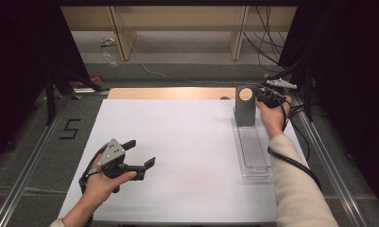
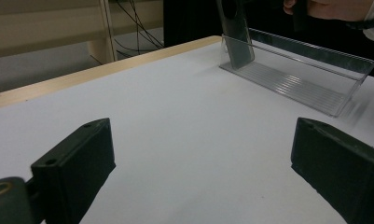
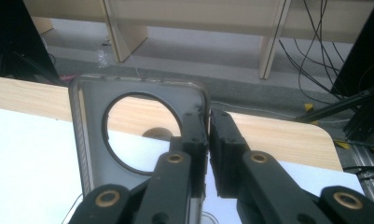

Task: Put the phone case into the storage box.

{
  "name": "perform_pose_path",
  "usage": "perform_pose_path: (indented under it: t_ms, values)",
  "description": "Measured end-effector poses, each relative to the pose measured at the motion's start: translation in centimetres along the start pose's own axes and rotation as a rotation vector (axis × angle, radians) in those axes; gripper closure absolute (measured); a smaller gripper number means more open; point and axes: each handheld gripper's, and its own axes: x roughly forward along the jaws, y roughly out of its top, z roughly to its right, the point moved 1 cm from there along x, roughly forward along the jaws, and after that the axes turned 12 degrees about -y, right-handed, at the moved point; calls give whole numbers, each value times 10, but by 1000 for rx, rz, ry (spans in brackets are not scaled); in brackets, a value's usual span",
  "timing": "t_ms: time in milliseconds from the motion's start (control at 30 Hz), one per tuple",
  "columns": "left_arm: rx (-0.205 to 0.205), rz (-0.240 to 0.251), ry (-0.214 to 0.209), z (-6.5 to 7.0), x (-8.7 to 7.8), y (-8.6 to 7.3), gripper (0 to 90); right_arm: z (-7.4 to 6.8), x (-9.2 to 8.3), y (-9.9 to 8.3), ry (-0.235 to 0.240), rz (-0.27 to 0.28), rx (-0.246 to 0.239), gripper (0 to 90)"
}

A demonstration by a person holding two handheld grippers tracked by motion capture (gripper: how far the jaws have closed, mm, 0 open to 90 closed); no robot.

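Grey holed panel [image 3: 138, 135] edge between right gripper [image 3: 208, 140] jaws

grey holed plate [image 1: 245, 106] | clear ribbed tray [image 1: 253, 150] | white table [image 1: 187, 156] | black tongs [image 1: 139, 153]

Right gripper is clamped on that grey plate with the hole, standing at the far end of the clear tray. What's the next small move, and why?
Probably lift the grey plate straight up out of the clear tray. The right gripper is already shut on the plate's edge, the plate stands upright at the tray's far end, and the left gripper sits open and away.
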Motion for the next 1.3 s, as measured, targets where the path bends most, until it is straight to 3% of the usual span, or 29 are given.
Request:
perform_pose_path:
  t_ms: [367, 867, 1300]
  values:
    - [0, -1, 0, 0, 0, 0, 54, 0, 0, 1, -11, -4, 6, 831]
    - [-2, 2, 1, 0, 0, 0, 56, 0, -5, 4, -21, 4, 11, 718]
    - [-6, 2, 3, 0, 0, 0, 58, -5, -17, 10, -36, 24, 35, 396]
